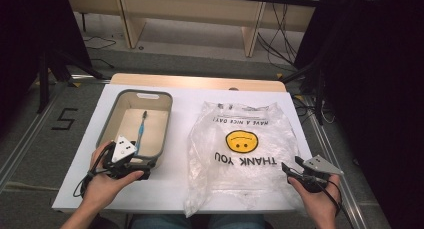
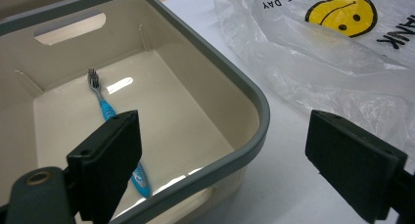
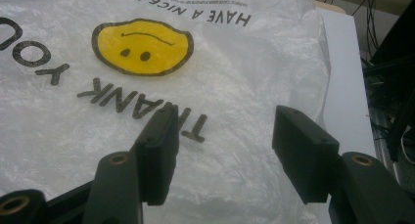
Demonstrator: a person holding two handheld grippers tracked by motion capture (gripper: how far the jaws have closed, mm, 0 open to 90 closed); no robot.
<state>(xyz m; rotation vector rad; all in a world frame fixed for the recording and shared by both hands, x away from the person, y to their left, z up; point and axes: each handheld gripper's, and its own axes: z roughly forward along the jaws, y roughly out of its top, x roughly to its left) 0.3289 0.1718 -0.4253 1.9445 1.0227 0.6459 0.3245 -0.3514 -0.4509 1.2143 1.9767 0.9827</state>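
Toothbrush (image 1: 142, 129) is laid flat in the bin (image 1: 109, 119), long axis running near to far, bristles at the far end. Left gripper (image 1: 142, 170) is held spread at the bin's near rim; right gripper (image 1: 291, 168) is spread, empty, over the bag (image 1: 240, 154).

bin wall (image 2: 244, 136) blocks toothbrush (image 2: 105, 111), open from above

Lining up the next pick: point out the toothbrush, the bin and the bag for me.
toothbrush (image 2: 104, 110): left gripper view, on its blue handle.
bin (image 2: 254, 99): left gripper view, on its grey rim.
bag (image 1: 240, 141): high view, on the yellow smiley print.
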